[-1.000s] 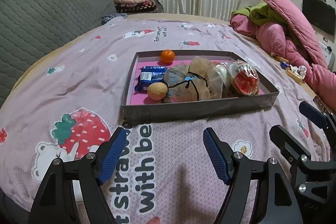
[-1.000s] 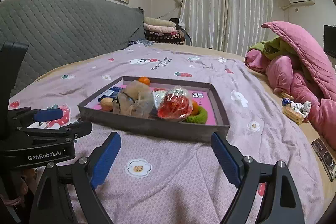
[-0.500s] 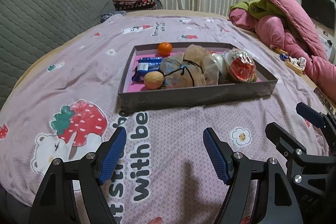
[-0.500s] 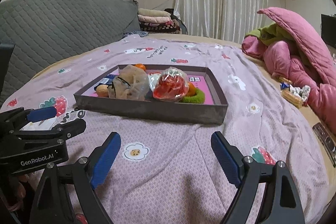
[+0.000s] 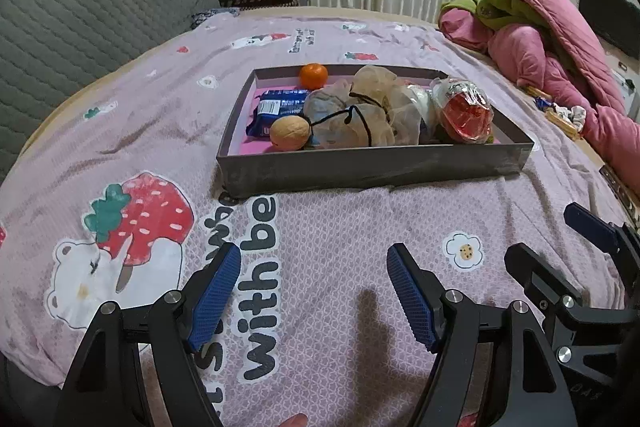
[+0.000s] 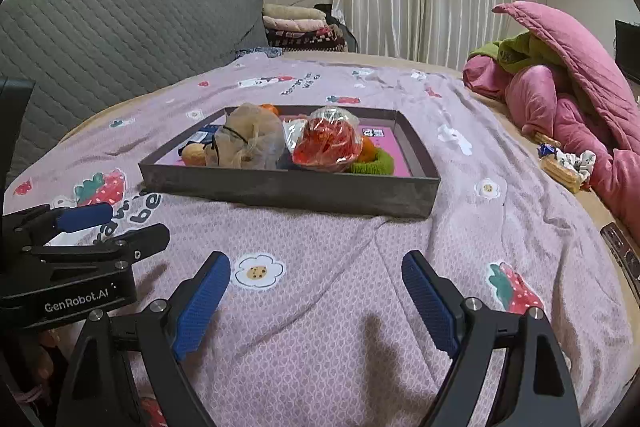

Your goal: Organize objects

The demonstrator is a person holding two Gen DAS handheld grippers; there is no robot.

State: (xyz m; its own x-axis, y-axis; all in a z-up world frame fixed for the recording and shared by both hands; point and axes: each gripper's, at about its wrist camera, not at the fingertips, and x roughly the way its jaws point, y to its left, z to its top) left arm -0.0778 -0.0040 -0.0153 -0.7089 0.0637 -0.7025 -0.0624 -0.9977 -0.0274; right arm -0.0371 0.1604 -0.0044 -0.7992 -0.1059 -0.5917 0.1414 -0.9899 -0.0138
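Observation:
A shallow grey tray (image 5: 372, 169) (image 6: 288, 189) with a pink floor lies on the bed ahead of both grippers. It holds an orange (image 5: 313, 75), a blue snack packet (image 5: 276, 109), a walnut (image 5: 289, 133), tan mesh bags (image 5: 360, 117) (image 6: 250, 141), a clear bag of red items (image 5: 466, 115) (image 6: 326, 143) and a green ring (image 6: 370, 163). My left gripper (image 5: 314, 293) is open and empty above the bedspread. My right gripper (image 6: 316, 301) is open and empty, to the right of the left one.
The pink strawberry-print bedspread (image 5: 160, 131) covers the bed. A grey quilted headboard (image 6: 120, 39) stands at the left. Pink and green bedding (image 6: 560, 87) is piled at the right, with snacks (image 6: 564, 165) beside it. Folded blankets (image 6: 300, 27) lie at the back.
Both grippers have drawn back from the tray and dropped a little lower over the bedspread. Their jaws stay open. The tray's contents have not moved.

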